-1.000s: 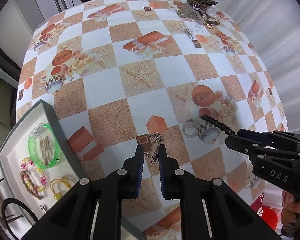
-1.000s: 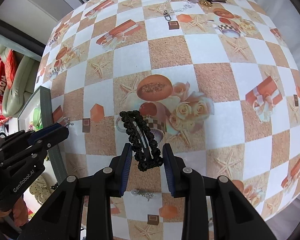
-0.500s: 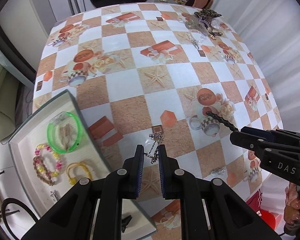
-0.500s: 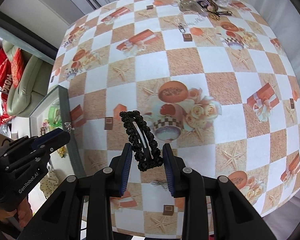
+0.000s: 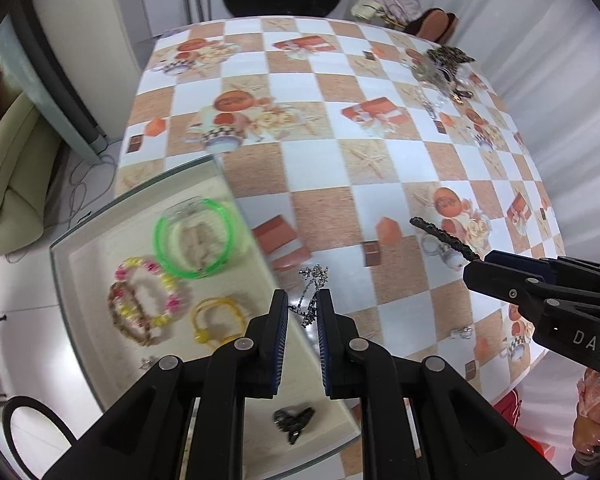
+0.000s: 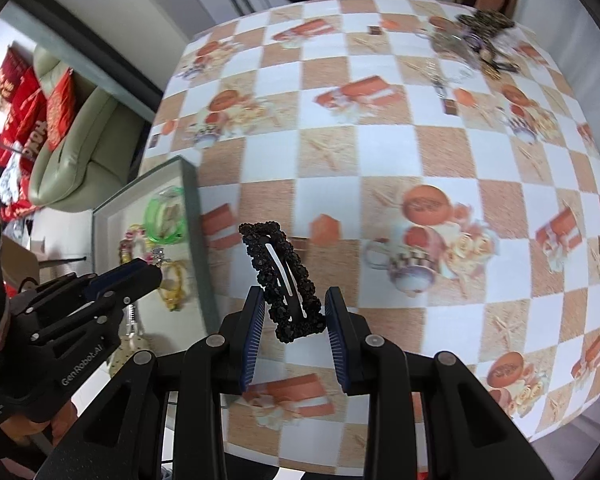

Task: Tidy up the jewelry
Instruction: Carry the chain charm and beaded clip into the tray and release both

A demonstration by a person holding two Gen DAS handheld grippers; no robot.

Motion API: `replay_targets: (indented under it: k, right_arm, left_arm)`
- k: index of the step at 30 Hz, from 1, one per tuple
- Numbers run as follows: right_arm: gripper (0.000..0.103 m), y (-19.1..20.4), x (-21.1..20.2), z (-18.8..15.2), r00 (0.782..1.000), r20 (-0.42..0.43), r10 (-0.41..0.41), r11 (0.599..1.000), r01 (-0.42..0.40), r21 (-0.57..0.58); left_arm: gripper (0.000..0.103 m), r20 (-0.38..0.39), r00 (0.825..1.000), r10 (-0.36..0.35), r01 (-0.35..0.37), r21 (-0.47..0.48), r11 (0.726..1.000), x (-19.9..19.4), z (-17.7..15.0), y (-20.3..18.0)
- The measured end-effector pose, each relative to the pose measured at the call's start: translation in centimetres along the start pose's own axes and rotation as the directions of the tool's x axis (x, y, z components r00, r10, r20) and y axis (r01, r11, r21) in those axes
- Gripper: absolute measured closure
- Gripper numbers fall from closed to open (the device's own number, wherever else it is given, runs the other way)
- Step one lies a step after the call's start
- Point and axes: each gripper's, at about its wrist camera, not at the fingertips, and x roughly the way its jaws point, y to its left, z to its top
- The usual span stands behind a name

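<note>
left hand-held gripper [image 5: 302, 312]: pinching chain [image 5: 312, 292], lower into tray [image 5: 96, 224] before letting go
right hand-held gripper [image 6: 295, 312]: gripping clip [image 6: 284, 276], wait your turn

Bright, even indoor light on both my wrist feeds, heavy fisheye bend.

I see the checkered orange-and-white tablecloth [image 6: 380, 168] smeared with motion blur, the shallow grey-rimmed tray [image 5: 80, 236] soft too, black vignette at every corner, and pale glare on the white floor [image 5: 16, 300].
</note>
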Motion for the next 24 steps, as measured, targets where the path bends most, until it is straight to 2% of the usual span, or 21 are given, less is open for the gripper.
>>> replay_targets:
  k: [7, 15, 24]
  right_arm:
    - [0.069, 4.9, 1.2, 0.9, 0.999, -0.013, 0.032, 0.996, -0.033, -0.078]
    - [0.069, 10.3, 4.2, 1.5, 0.996, -0.059, 0.062, 0.987, -0.070, -0.146]
    - [0.069, 13.0, 8.2, 1.1, 0.991, -0.125, 0.044, 0.984, -0.065, -0.169]
  left_arm:
    - [0.084, 0.014, 0.999, 0.034, -0.033, -0.083, 0.996, -0.8, -1.3, 4.9]
    - [0.084, 0.002, 0.996, 0.095, -0.093, -0.179, 0.980, -0.4, -2.5, 11.1]
    - [0.084, -0.024, 0.992, 0.127, -0.129, -0.193, 0.973, 1.7, -2.8, 13.7]
